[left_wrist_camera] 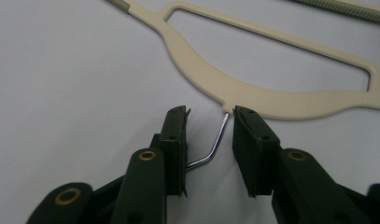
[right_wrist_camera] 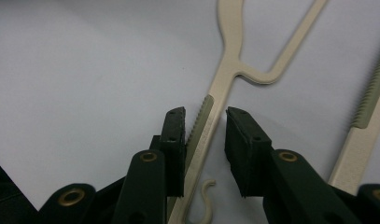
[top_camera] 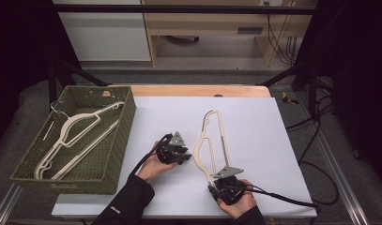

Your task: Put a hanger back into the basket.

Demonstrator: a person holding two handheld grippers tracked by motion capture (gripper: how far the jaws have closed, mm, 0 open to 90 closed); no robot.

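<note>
A cream hanger (top_camera: 209, 143) lies flat on the white counter (top_camera: 254, 126), running from its far end at 12 o'clock down to 6 o'clock. The left gripper (left_wrist_camera: 208, 135), at the hanger's 9 o'clock side, has its jaws narrowed around the metal hook (left_wrist_camera: 214, 147), whose bent wire touches the left jaw, with a gap at the right. The right gripper (right_wrist_camera: 204, 135) straddles the ribbed arm end at 6 o'clock, jaws narrow, the arm against the left jaw; a green woven basket (top_camera: 116, 140) at 9 o'clock holds more hangers (top_camera: 76, 133).
</note>
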